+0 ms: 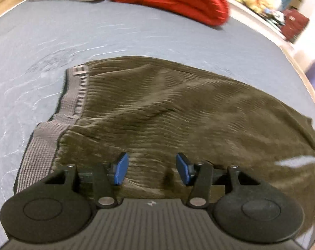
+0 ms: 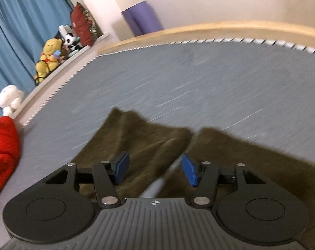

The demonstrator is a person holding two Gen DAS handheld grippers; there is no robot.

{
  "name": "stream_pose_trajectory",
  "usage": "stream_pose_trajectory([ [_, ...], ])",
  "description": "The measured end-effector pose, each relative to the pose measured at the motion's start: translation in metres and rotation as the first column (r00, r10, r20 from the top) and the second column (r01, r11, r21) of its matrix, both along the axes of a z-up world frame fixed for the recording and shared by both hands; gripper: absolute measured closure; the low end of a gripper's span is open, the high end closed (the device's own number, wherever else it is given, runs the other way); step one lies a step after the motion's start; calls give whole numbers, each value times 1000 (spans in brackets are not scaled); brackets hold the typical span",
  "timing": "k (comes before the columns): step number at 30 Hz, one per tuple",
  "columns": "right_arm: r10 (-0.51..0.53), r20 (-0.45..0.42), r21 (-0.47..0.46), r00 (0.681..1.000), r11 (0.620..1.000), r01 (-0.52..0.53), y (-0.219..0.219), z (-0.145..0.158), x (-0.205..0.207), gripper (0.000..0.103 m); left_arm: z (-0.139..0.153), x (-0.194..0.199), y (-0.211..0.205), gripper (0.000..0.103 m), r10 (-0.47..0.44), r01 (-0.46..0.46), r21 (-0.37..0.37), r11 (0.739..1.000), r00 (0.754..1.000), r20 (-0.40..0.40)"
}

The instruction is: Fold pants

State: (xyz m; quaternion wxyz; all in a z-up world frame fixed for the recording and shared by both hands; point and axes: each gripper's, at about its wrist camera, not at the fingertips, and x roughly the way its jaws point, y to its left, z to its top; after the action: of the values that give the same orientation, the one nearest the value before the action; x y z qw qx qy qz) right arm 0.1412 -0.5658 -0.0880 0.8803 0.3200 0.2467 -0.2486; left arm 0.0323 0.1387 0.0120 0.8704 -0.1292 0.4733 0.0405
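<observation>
Both grippers point down with jaws apart, holding nothing. The left gripper (image 1: 152, 167) hangs over the olive-brown ribbed pants (image 1: 168, 108) near their grey waistband (image 1: 74, 95); the right gripper (image 2: 155, 169) over the leg ends. Around them the grey-blue mattress (image 2: 220, 87) lies bare up to its wooden edge (image 2: 220, 28).

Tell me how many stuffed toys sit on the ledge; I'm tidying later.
3 clear ones: a yellow bear by the curtain, a panda behind it, a white plush nearest the camera. Others may be hidden in the clutter between them.
</observation>
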Motion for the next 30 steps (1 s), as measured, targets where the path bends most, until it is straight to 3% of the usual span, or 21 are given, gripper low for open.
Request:
stream_pose_trajectory([
  [7,-26,-54,-82,998,996,22,-48,14,-56,34,14,-18,-5,45,-62,61,20,998,997,44],
  [11,0,-149,-85,989,996,-13,-74,9,-84,31,10,-22,-1,45,-61,60,35,998,997,38],
  [14,48,-235,-52,971,997,-62,-86,-2,-101,30,11,-23,-1,45,-53,52,34,998,998,37],
  [20,166,-389,-46,906,979,-200,-78,-13,-110,26,21,-28,-9,42,-66,65,18,998,996,62],
  [22,213,-399,-25,892,970,-243,-71,-14,-109,40,23,-29,-10,41,-70,69,16,998,995,65],
  [23,227,-414,-27,882,965,-261,-66,-13,-106,59,23,-30,-10,41,-71,70,13,997,995,64],
  [24,227,-444,-52,867,959,-278,-61,-11,-104,69,22,-30,-10,41,-71,70,12,997,996,61],
  [26,235,-467,-95,853,945,-312,-53,-7,-101,101,21,-31,-7,41,-71,70,11,997,996,54],
  [30,74,-500,-168,863,969,-180,-72,2,-106,103,18,-35,4,41,-58,58,11,998,998,38],
])
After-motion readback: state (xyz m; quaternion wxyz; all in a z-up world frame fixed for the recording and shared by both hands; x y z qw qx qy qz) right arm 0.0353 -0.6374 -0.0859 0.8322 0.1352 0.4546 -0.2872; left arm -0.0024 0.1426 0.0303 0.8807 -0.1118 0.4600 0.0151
